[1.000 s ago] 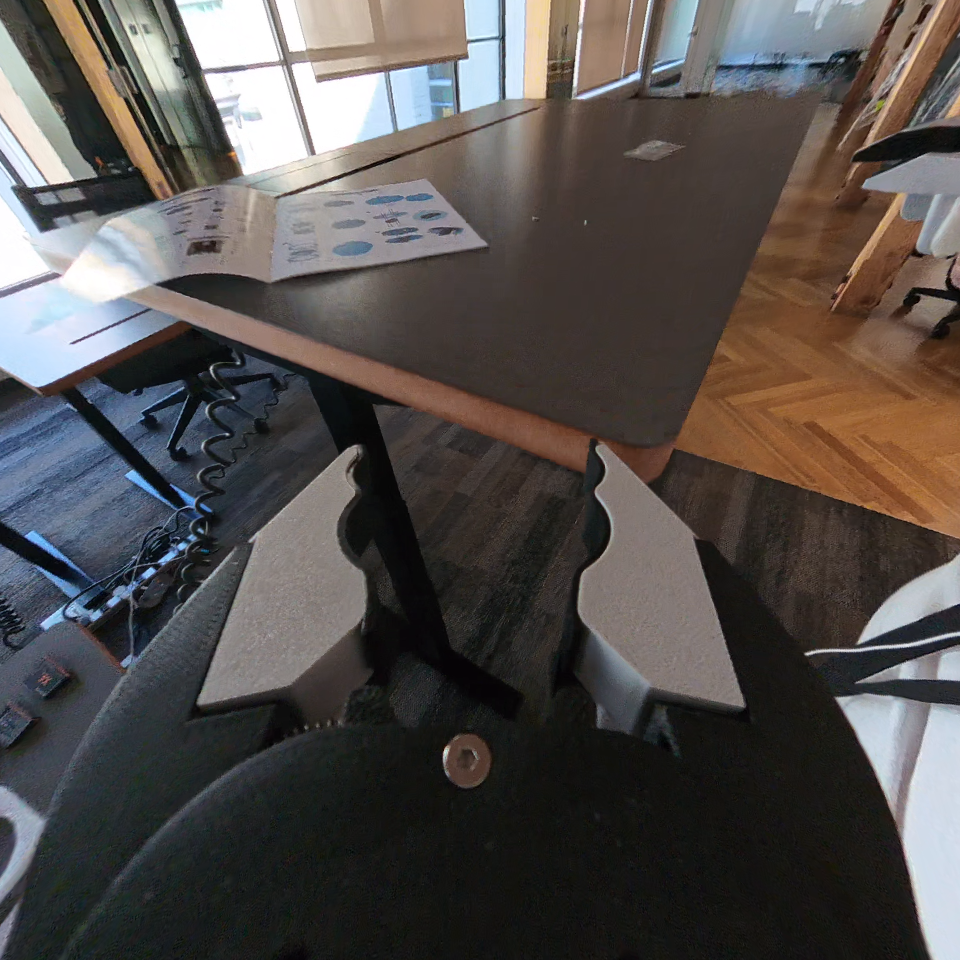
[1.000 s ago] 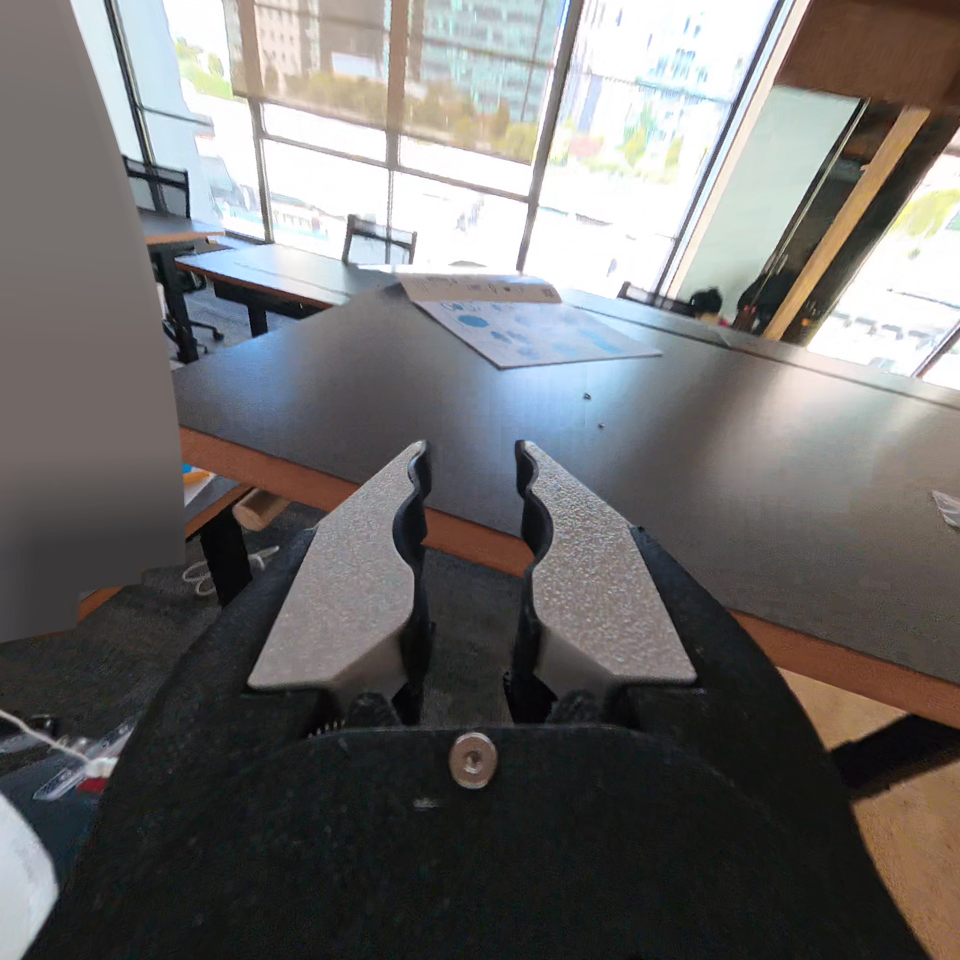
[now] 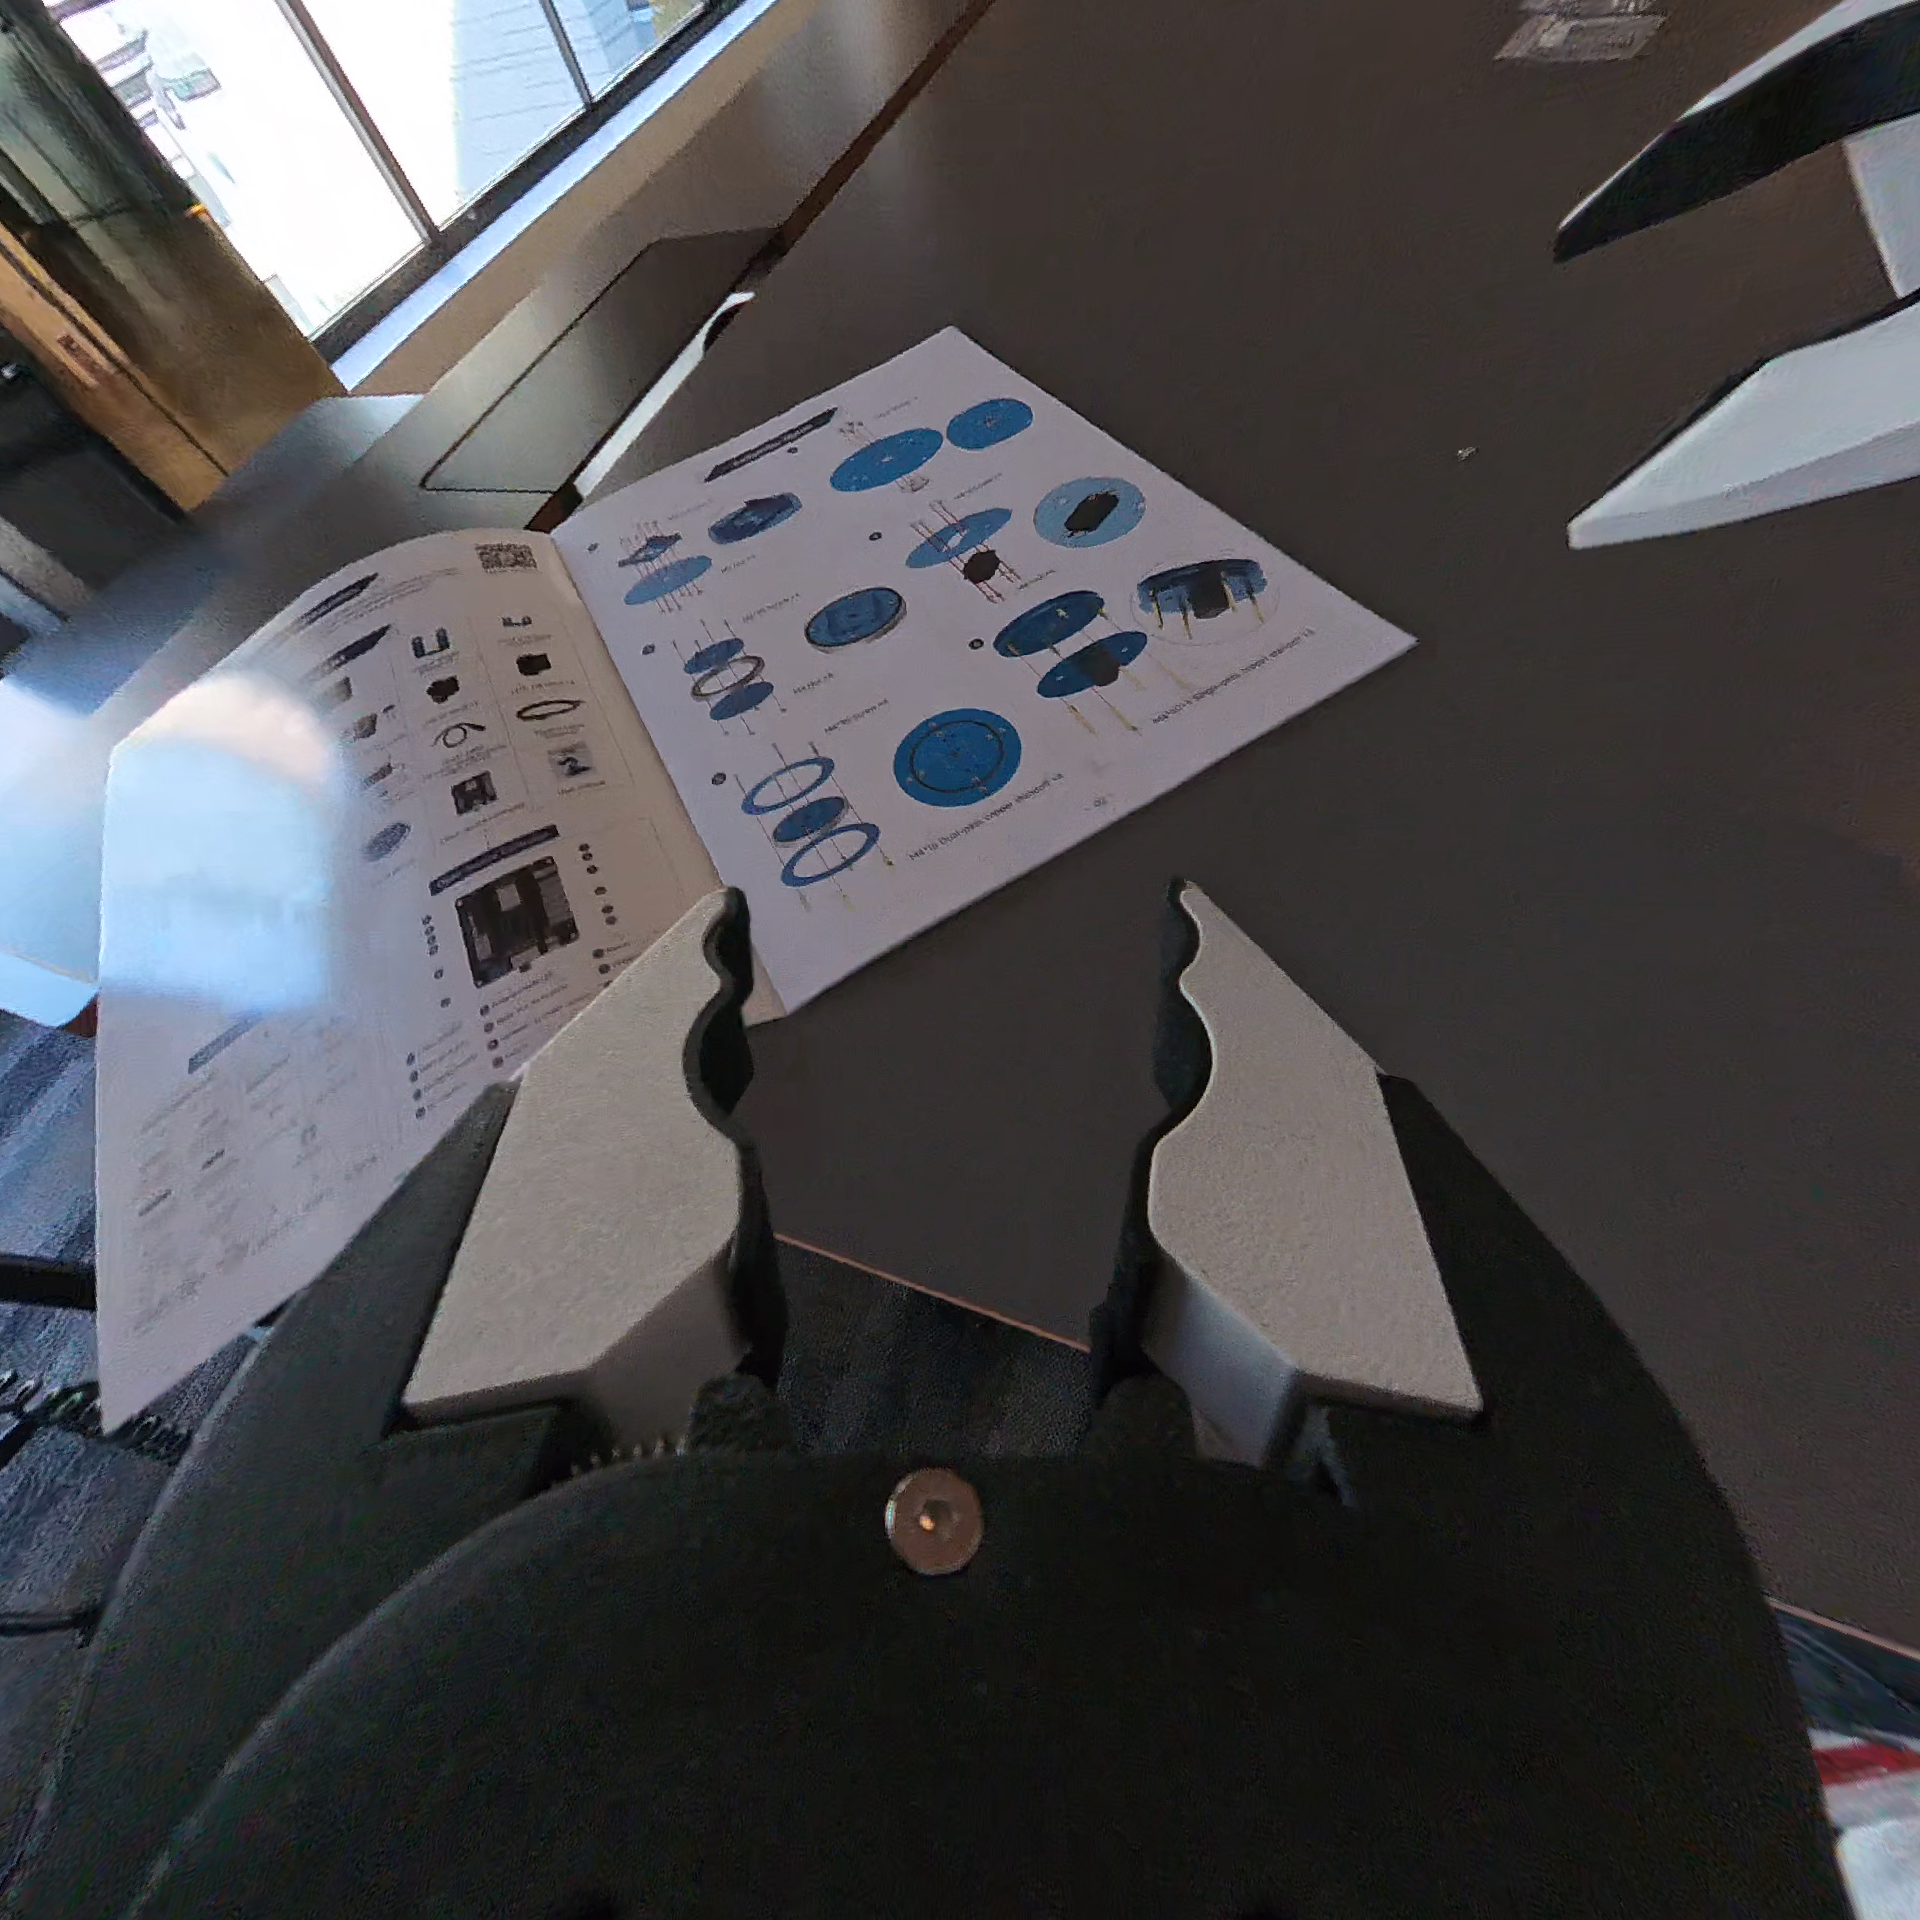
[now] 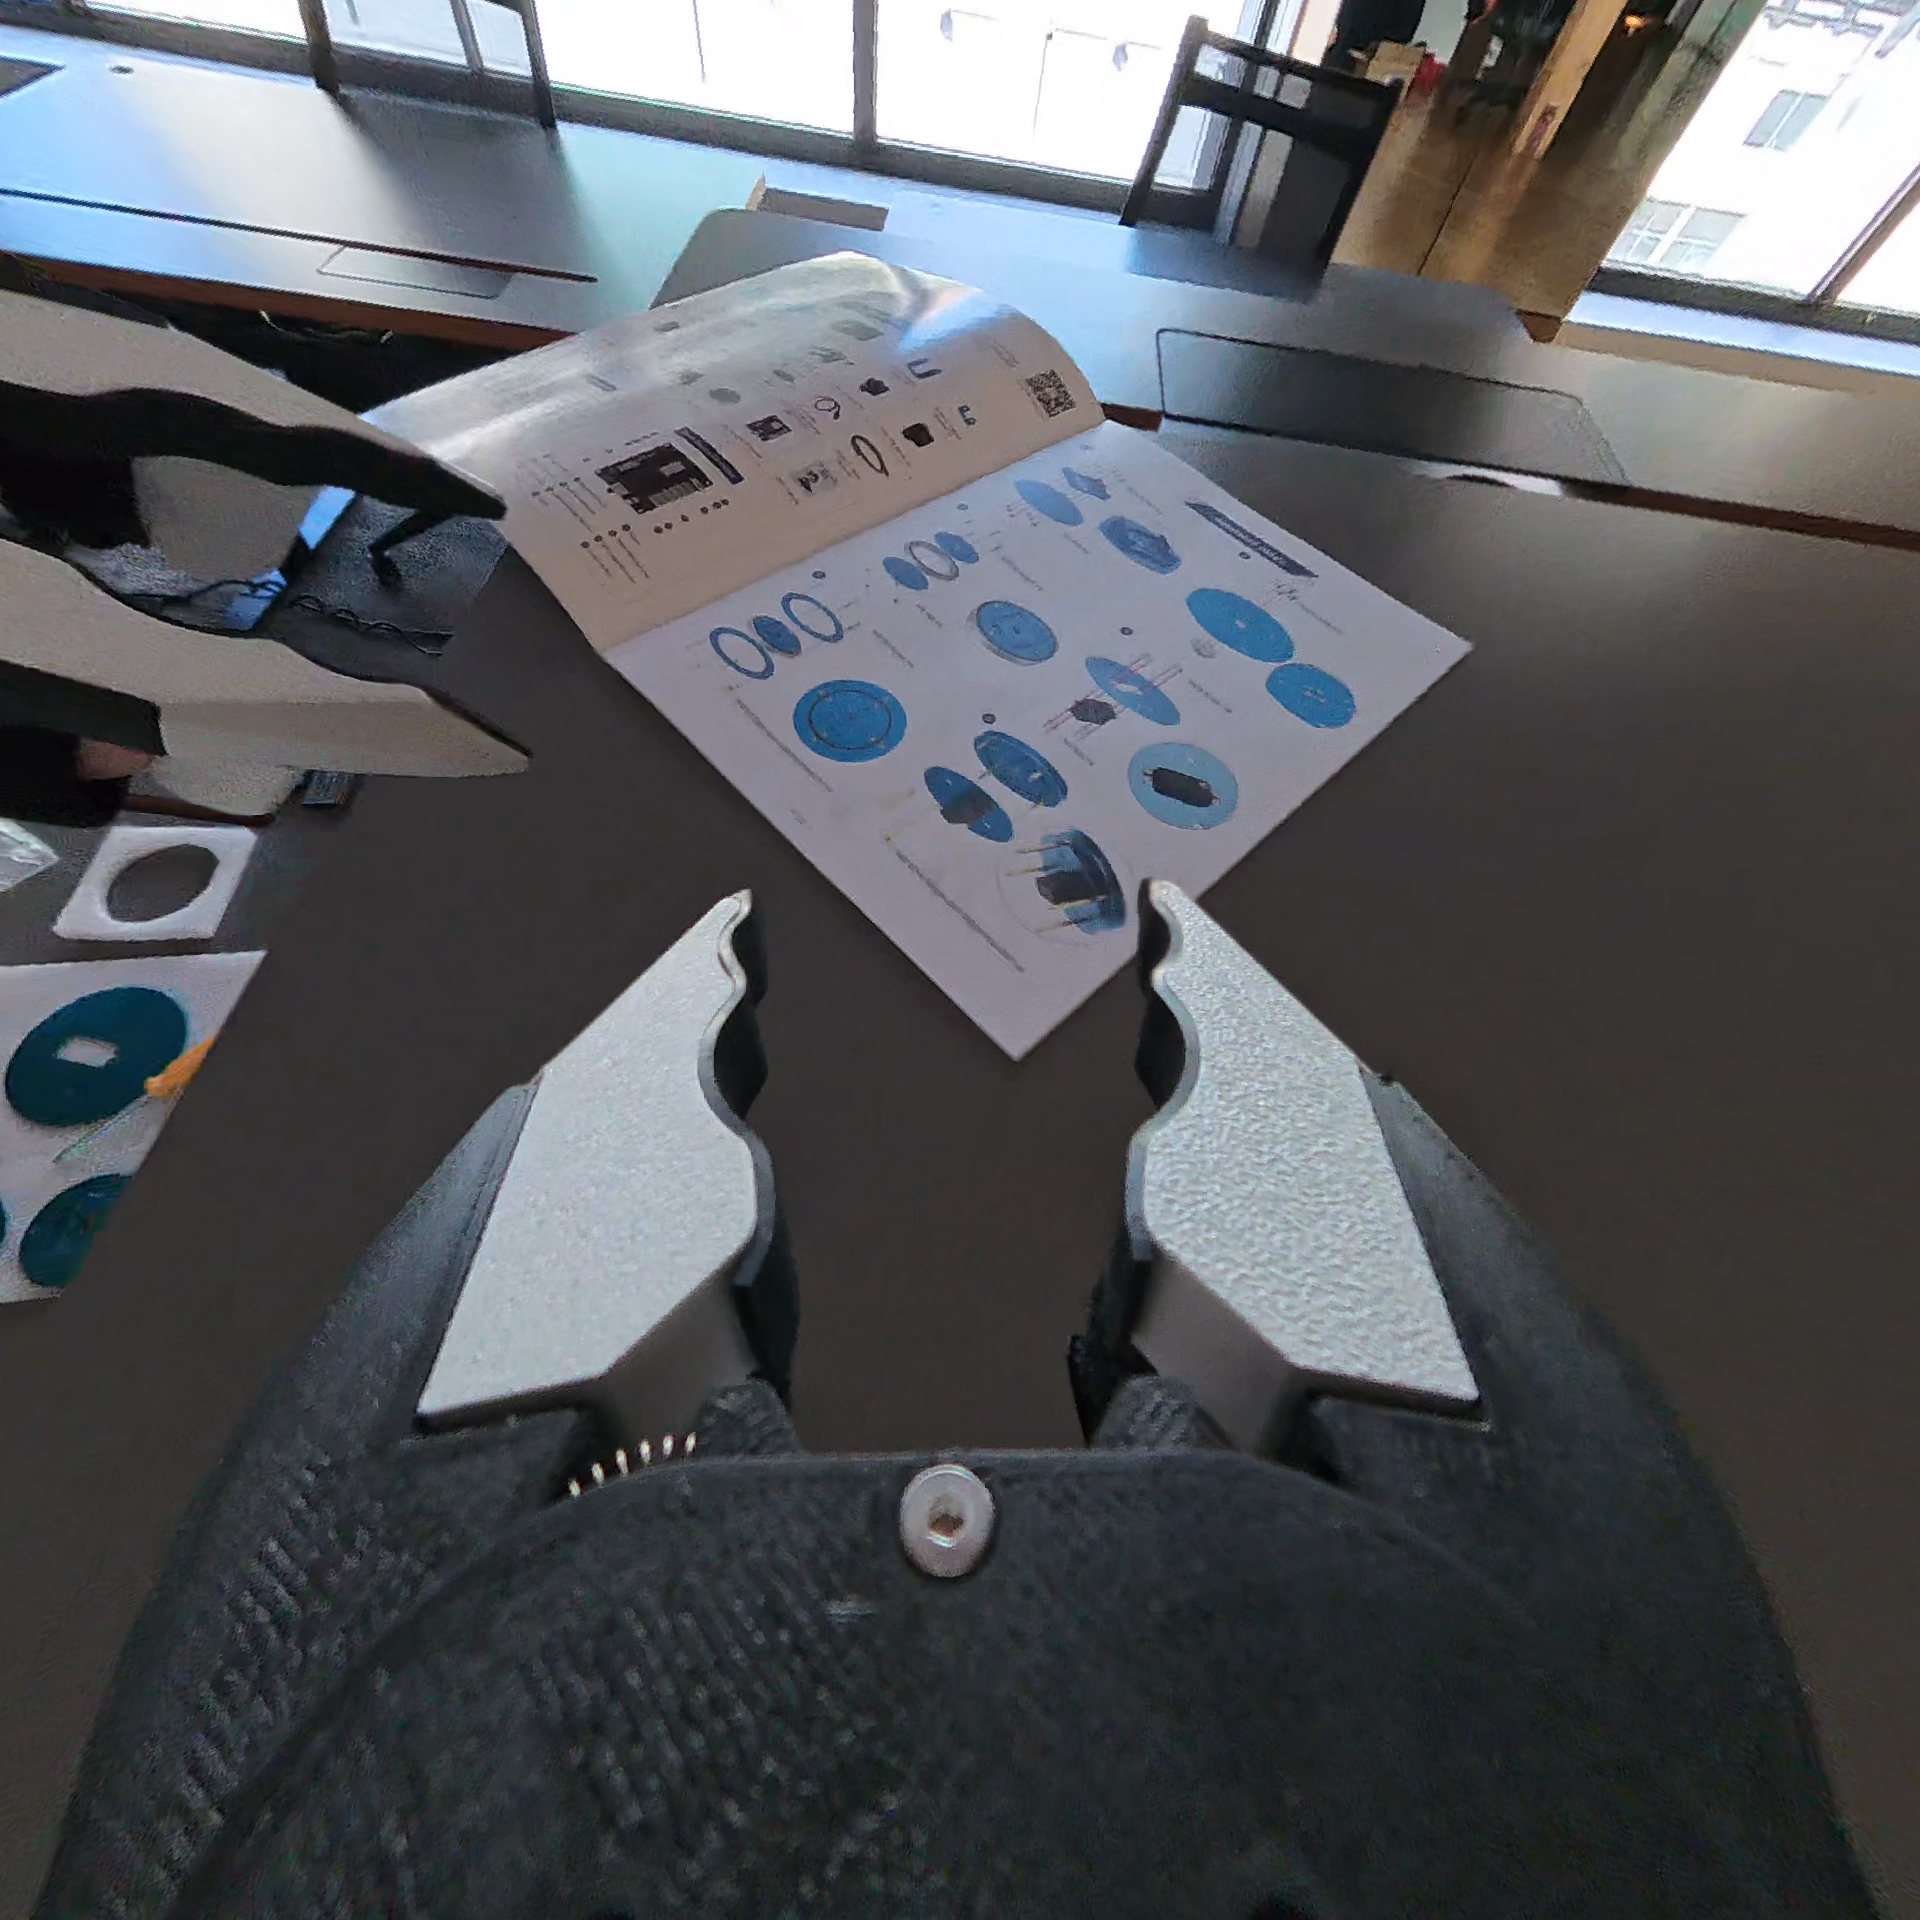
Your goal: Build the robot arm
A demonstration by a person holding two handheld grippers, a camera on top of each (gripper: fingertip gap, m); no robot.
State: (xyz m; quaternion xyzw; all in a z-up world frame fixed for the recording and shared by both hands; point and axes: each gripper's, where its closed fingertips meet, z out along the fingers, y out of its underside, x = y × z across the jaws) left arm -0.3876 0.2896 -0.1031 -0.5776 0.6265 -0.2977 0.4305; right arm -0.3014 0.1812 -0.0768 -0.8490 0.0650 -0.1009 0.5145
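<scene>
Hovering both grippers, left and right, released and empty, near booklet; possibly risking creasing its raised page if clenching clumsily.

Both wrist views low over table, sharing booklet
</scene>
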